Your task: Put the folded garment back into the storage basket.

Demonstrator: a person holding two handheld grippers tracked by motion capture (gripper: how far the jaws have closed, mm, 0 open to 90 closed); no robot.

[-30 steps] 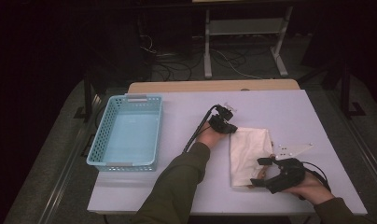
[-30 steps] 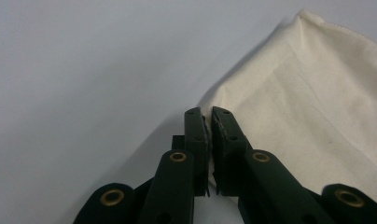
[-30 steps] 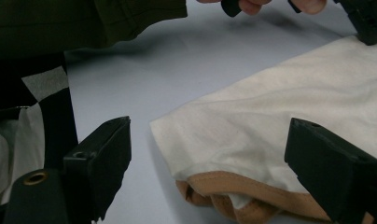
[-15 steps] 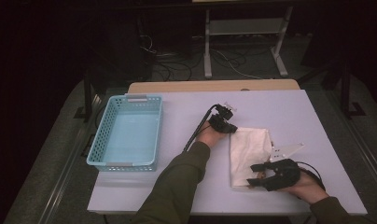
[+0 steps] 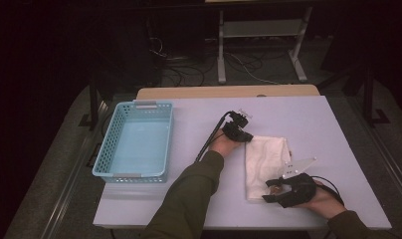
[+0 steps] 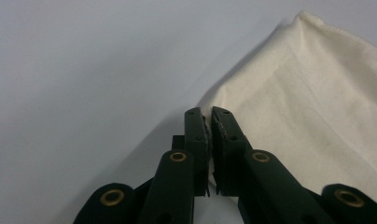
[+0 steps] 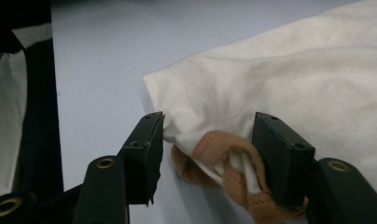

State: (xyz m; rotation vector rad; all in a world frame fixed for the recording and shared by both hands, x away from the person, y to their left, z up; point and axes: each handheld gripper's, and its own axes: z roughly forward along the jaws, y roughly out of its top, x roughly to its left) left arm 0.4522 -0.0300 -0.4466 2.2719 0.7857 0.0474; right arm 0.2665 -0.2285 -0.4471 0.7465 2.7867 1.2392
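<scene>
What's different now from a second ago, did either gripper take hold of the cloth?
The right gripper has just been closing around the near corner of the folded white cloth; a bunched fold with tan trim sits between its jaws, and both pads look in contact. The left gripper stayed shut on the cloth's far corner. The cloth and the blue basket haven't moved.

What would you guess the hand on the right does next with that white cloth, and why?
Probably lift that near corner a little and carry it over the cloth to fold it. The right gripper has just been closing on a bunched corner with a tan trim, which sits between its jaws. The left gripper is shut on the far corner, anchoring it.
</scene>
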